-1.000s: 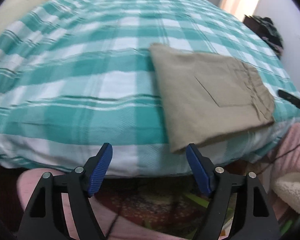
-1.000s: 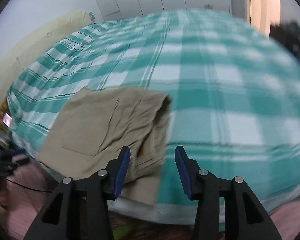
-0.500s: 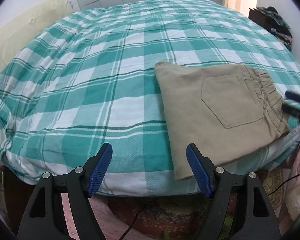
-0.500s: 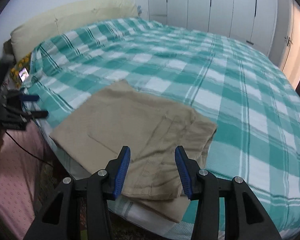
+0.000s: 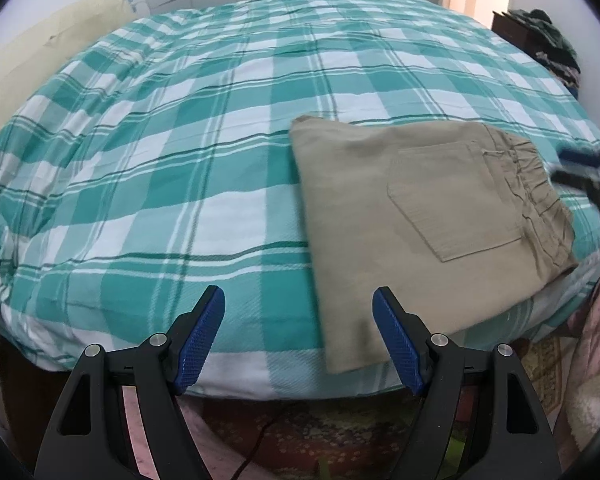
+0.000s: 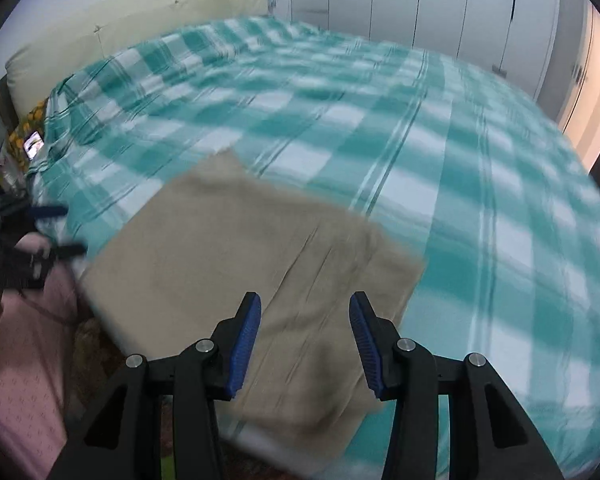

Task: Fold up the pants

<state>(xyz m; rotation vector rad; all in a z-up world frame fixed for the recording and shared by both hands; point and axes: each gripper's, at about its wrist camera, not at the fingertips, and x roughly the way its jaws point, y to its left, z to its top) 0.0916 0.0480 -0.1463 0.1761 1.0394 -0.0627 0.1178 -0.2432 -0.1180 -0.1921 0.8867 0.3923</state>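
The left gripper (image 5: 298,338) is hanging just off the near edge of the bed (image 5: 148,168), its blue jaws spread wide and gripping nothing. The right gripper (image 6: 304,344) is hovering over the near corner of the pants (image 6: 260,264), jaws likewise apart and empty. The tan pants (image 5: 412,216) are lying folded flat at the bed's edge (back pocket (image 5: 456,200) facing up), partly overhanging the side. Beyond them the green checked cover is stretching toward white closet doors (image 6: 420,4).
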